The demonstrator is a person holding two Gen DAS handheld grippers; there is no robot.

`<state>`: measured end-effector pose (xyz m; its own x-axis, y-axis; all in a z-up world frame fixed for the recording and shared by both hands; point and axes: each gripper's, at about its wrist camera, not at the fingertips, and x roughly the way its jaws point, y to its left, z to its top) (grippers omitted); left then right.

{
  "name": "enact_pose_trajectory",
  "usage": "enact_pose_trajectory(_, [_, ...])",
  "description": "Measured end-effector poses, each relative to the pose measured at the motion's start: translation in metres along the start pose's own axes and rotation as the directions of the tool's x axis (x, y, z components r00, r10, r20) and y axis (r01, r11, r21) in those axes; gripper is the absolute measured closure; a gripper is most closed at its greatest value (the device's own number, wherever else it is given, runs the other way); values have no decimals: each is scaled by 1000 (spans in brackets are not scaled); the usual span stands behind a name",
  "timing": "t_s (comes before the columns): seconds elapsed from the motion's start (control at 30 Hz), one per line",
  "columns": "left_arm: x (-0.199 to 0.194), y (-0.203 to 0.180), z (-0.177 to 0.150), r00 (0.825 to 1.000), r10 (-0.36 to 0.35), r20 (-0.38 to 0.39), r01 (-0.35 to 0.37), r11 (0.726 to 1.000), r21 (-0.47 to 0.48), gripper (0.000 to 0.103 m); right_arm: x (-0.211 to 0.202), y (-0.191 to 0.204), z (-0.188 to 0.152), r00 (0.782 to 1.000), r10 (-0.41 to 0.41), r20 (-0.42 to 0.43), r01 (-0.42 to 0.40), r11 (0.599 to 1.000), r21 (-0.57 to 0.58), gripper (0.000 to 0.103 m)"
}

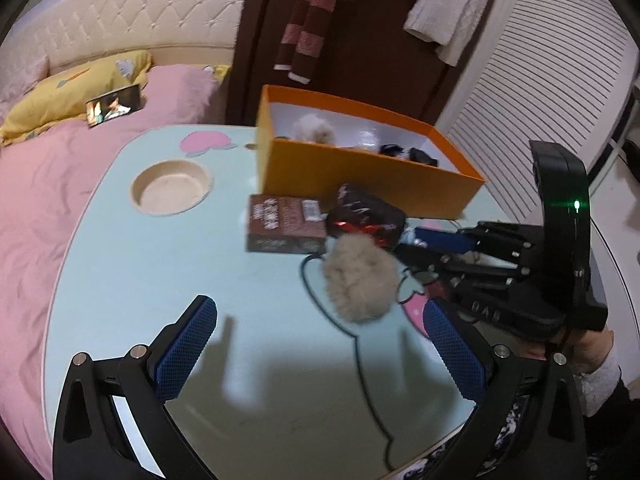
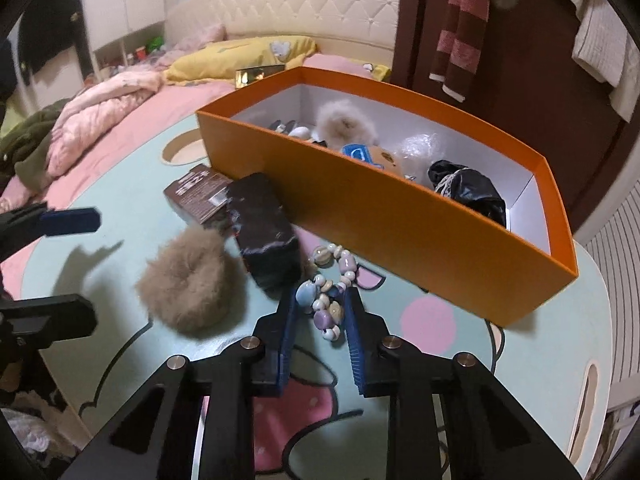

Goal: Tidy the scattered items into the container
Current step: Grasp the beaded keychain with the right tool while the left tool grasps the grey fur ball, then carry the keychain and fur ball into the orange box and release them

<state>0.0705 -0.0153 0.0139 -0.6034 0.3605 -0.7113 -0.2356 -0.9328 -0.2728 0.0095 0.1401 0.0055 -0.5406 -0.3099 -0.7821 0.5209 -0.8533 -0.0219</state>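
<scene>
Closing on a bead bracelet (image 2: 328, 292), the right gripper (image 2: 320, 308) is pinching the string of beads between its two blue pads just in front of the orange box (image 2: 400, 220), whose near wall is standing close ahead of the fingertips. The left gripper (image 1: 320, 344) is hovering with its jaws wide apart and nothing between them, over a bare stretch of the pale green counter (image 1: 160, 280). A fluffy beige hair tie (image 2: 192, 284) is lying on the counter just left of the bracelet, and beside it a dark marbled box (image 2: 268, 232) is resting, its far end near the orange wall. A brown carton (image 2: 200, 196) is lying behind that, also by the wall. Inside the orange box a white pompom (image 2: 344, 120), a blue-and-tan toy (image 2: 368, 156) and a black bag (image 2: 468, 188) are already sitting. Left of the carton the counter is lying open as far as a round recess (image 1: 172, 188), and its edge is running along the pink bed (image 1: 40, 220).
</scene>
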Motion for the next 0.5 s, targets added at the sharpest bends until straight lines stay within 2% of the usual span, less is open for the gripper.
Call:
enact_pose_trajectory(0.07, [3, -7, 4, 1000, -12, 4, 12, 1000, 22, 1, -7, -1, -5, 1000, 16, 7, -17, 1000, 25, 87])
enact_pose_trajectory(0.13, [9, -14, 9, 1000, -18, -7, 19, 999, 35, 8, -16, -4, -10, 1000, 24, 20, -25, 998, 56, 87])
enact_pose_trajectory(0.2, [18, -20, 13, 999, -30, -31, 31, 999, 36, 24, -24, -7, -14, 999, 26, 30, -28, 996, 80, 87])
enact_pose_trajectory(0.37, [38, -29, 21, 998, -17, -63, 19, 999, 35, 24, -40, -17, -22, 998, 33, 51, -40, 990, 138, 88])
enact_pose_trajectory(0.4, [42, -30, 22, 998, -10, -66, 13, 999, 38, 24, -42, -18, -22, 998, 32, 53, -40, 989, 145, 93])
enact_pose_trajectory(0.47, [48, -33, 22, 997, 7, -75, -4, 999, 52, 24, -44, -20, -24, 998, 36, 58, -45, 987, 156, 93])
enact_pose_trajectory(0.5, [51, -35, 21, 997, 19, -78, -14, 998, 62, 28, -45, -20, -24, 997, 37, 61, -47, 986, 161, 93])
